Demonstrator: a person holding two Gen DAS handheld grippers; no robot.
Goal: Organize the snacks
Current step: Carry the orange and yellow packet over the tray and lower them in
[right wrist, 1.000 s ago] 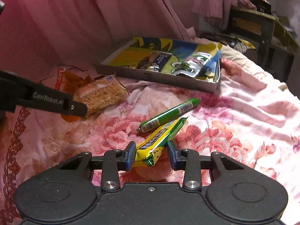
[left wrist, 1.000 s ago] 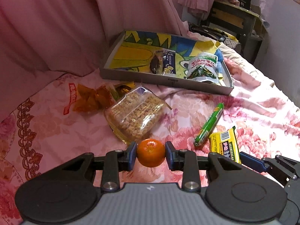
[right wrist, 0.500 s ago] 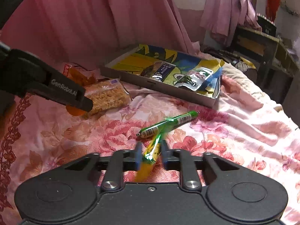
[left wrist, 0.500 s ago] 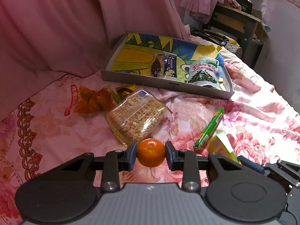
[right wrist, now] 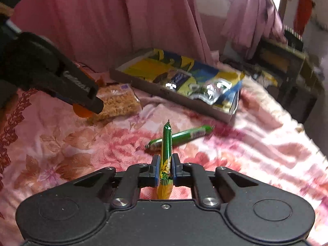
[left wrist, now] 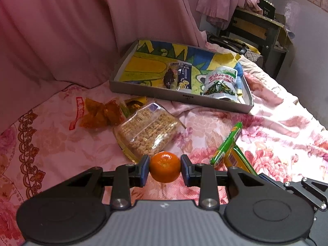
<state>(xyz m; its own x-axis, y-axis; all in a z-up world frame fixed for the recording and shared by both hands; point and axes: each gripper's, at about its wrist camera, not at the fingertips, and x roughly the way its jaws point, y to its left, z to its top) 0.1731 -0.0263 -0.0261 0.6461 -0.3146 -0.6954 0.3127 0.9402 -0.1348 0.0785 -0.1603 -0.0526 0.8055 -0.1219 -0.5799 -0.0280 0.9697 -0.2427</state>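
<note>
my left gripper pinches an orange between its two pads, held above the bed. my right gripper is pressed tight on a yellow and green packet that stands on its edge and pokes up past the fingers. a green stick lies on the bed just behind the packet. a bag of noodles and an orange wrapper lie near the tray, which has two snack bags in it.
</note>
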